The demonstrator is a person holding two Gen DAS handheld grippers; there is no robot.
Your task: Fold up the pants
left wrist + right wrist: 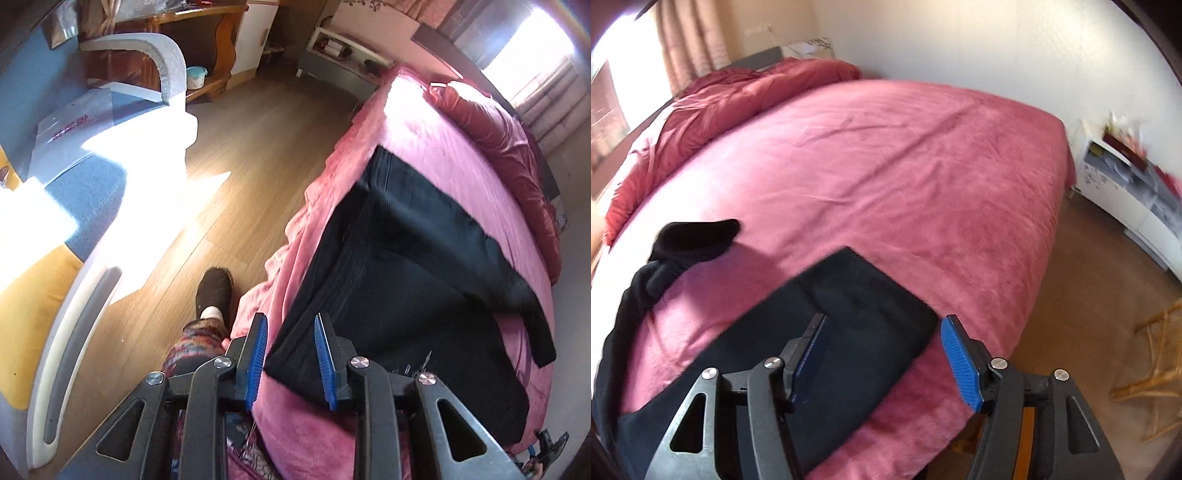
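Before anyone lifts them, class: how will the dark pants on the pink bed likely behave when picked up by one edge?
The pants would probably droop limply: they lie flat with soft folds. One leg trails off crumpled, so it may drag. The plush pink blanket likely grips rather than slides.

Bedroom interior: pink-covered bed (886, 166), wood-plank floor (236, 177), white wall (960, 44), curtained sunlit window (535, 59), white bedside shelf unit (1137, 192), wooden cabinet (192, 40).

Home bedroom. Ahead of my grippers: wide bed (923, 155) under pink plush cover, bunched red duvet (713, 99) at far edge. Curtained window (690, 40) beyond. White bedside shelf (1126, 192) to right. Wood-plank floor (258, 166) left.
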